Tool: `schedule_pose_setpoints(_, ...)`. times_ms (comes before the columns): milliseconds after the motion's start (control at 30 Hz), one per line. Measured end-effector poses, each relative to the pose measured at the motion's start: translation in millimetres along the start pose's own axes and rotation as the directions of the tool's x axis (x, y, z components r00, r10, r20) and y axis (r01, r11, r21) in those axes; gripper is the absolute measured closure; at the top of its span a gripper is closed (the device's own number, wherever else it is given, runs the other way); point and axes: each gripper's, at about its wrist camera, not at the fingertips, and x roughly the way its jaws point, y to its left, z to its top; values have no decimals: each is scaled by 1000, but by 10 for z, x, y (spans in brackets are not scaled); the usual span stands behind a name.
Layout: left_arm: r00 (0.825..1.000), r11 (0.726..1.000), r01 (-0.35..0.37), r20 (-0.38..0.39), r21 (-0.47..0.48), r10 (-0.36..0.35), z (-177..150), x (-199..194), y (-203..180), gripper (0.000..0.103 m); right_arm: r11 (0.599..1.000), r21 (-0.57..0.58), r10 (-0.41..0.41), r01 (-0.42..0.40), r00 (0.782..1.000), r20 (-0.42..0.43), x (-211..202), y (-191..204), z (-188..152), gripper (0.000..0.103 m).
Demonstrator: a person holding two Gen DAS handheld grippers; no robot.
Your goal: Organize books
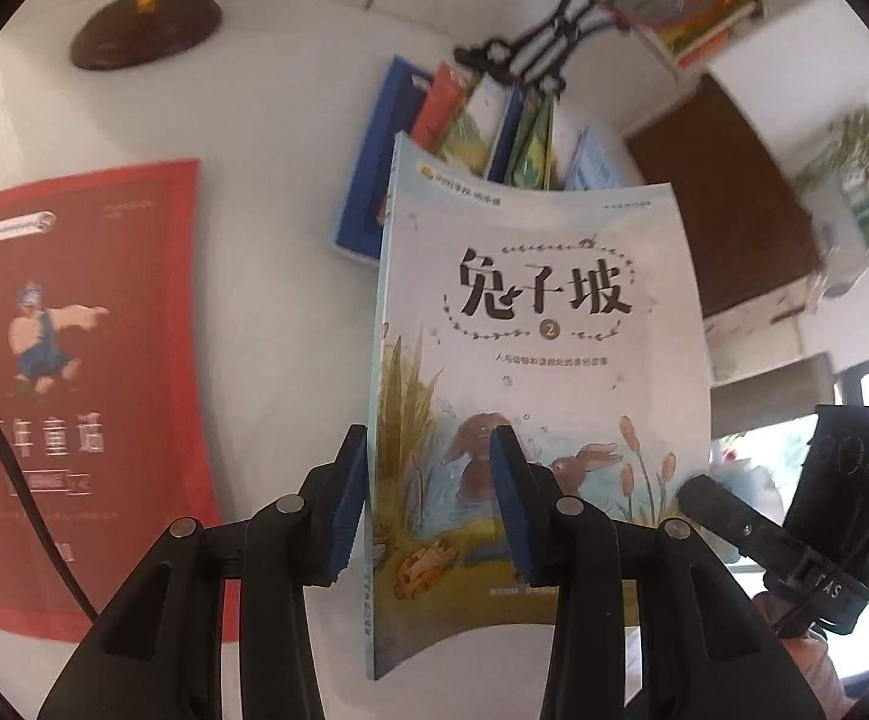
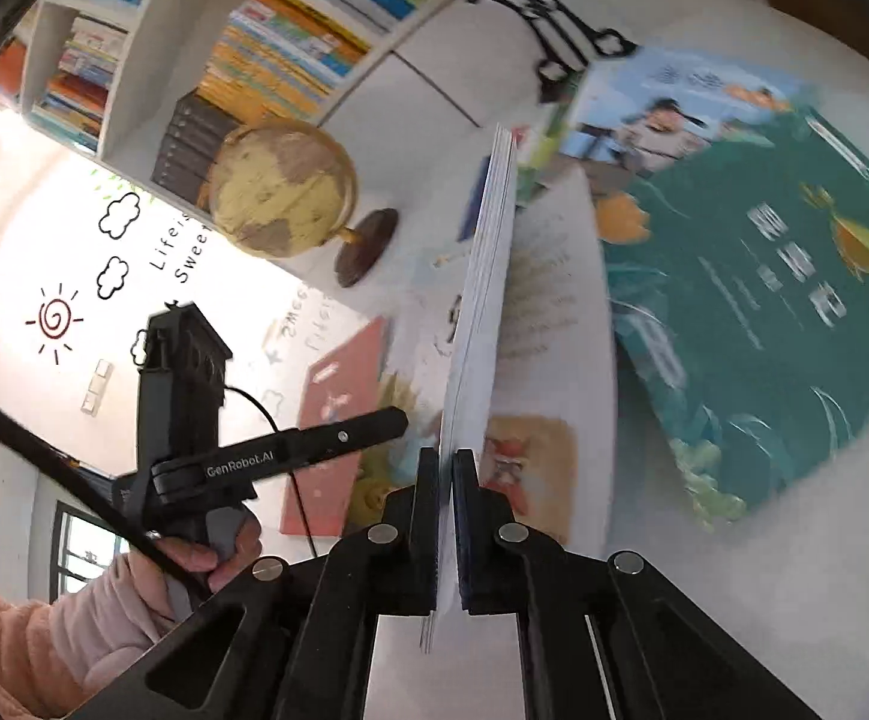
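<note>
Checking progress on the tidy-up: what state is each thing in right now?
rabbit book: lifted, upright
left gripper: straddling its spine, grip unclear
right gripper: shut on its pages
red book: flat on table
green book: flat on table
globe: standing

pale rabbit-cover book (image 1: 530, 324) | held raised, bowed | red book (image 1: 80, 384) flat on table
</note>
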Motion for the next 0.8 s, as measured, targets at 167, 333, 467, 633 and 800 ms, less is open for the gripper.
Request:
schedule_pose_setpoints(167, 996, 999, 40, 81, -18, -39, 67, -345, 145, 67, 998, -53, 15, -15, 1000, -3, 26, 281, 129, 98)
schedule_pose_setpoints(333, 989, 997, 43, 144, -63, -34, 56, -628, 383, 67, 993, -117, 23, -28, 999, -44, 260, 633, 222, 98)
schedule_pose_setpoints(467, 985, 995, 30, 174, -94, -14, 84, -759, 567, 67, 983, -178, 28, -45, 995, -95, 444, 850, 229, 97)
schedule_pose_setpoints(633, 976, 990, 29, 216, -141, 2, 60, -991, 838, 67, 971, -227, 37, -70, 988, -148, 705, 1031, 271, 97)
schedule_pose_setpoints(800, 970, 983, 19, 240, -185, 27, -4, -1104, 1021, 67, 965, -241, 56, -104, 978, -199, 957, 1171, 294, 96)
